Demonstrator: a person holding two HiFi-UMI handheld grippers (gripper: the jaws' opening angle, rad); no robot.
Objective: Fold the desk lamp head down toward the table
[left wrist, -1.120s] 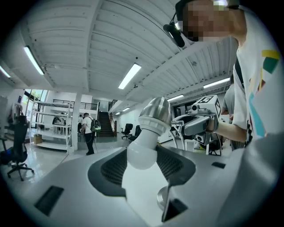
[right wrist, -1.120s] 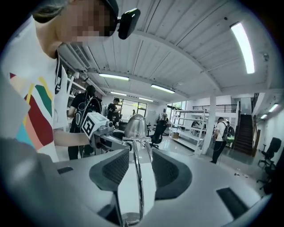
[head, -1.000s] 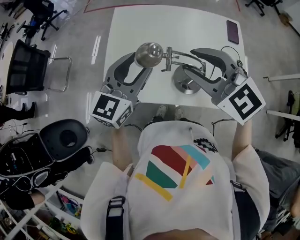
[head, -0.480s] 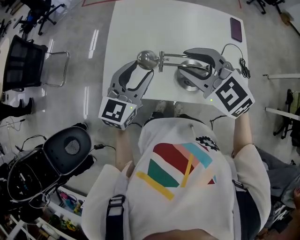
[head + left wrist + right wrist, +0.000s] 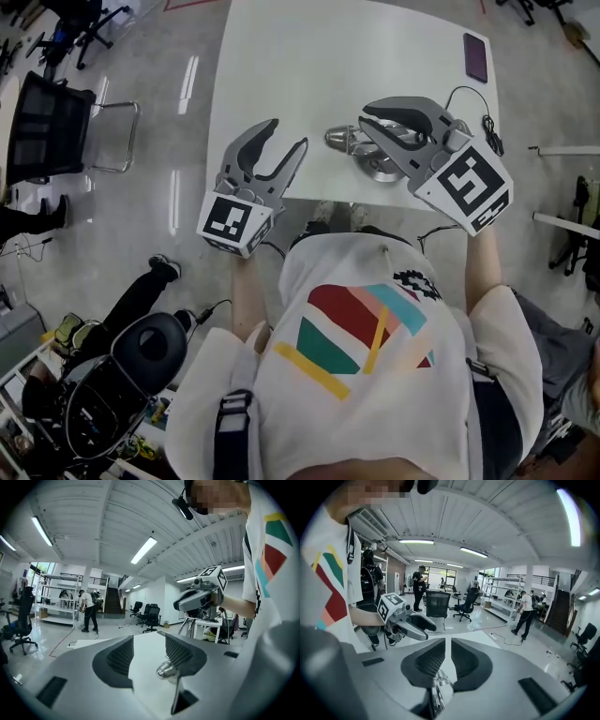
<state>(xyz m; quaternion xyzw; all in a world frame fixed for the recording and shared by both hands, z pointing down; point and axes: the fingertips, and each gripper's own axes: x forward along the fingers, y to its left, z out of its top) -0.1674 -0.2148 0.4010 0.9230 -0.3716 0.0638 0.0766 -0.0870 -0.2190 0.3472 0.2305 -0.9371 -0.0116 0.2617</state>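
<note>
Head view: lamp head lower; right fingers just clamped lamp arm; left fingers apart.

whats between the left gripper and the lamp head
Nothing but bare white table. In the head view the open left gripper sits left of the lamp head, apart from it, with no object on the stretch between.

Lamp arm between just-closing gripper jaws

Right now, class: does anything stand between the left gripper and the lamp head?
Nothing visible does. Only bare table lies between the open left gripper and the lamp head, which sits low to its right.
</note>
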